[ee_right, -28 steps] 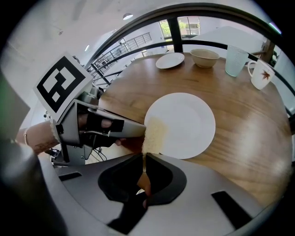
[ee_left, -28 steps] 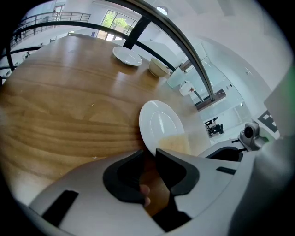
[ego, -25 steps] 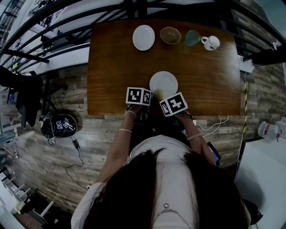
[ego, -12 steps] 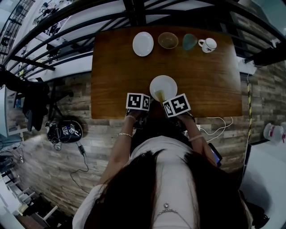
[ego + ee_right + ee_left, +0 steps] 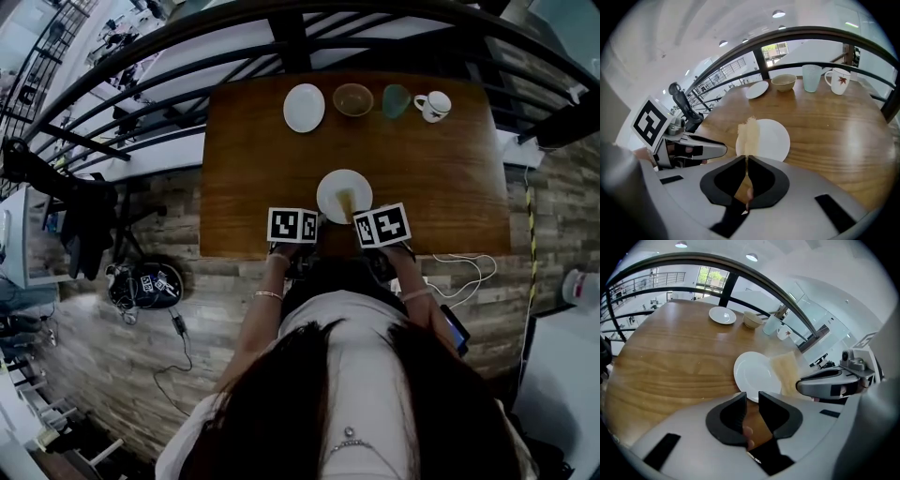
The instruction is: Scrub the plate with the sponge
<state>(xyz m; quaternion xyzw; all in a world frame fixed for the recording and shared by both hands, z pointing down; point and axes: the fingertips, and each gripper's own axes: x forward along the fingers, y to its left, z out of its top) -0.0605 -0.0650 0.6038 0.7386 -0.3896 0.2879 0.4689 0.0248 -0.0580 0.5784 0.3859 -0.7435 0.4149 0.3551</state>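
Note:
A white plate (image 5: 339, 187) lies near the front edge of the wooden table (image 5: 441, 178). In the left gripper view its near rim (image 5: 754, 376) runs in between the narrow jaws of my left gripper (image 5: 750, 399), which is shut on that rim. My right gripper (image 5: 746, 158) is shut on a thin yellowish sponge (image 5: 749, 133). The sponge stands on edge over the left part of the plate (image 5: 771, 138). In the head view the sponge (image 5: 348, 201) shows over the plate's near middle, between the left gripper (image 5: 317, 217) and the right gripper (image 5: 356, 217).
Along the table's far edge stand a second white plate (image 5: 304, 107), a bowl (image 5: 353, 98), a green glass (image 5: 396, 100) and a white mug (image 5: 433, 105). A dark railing runs behind the table. Bags and cables lie on the floor at the left.
The right gripper has carried the sponge from the plate's near left edge towards its middle. Both grippers have risen a little.

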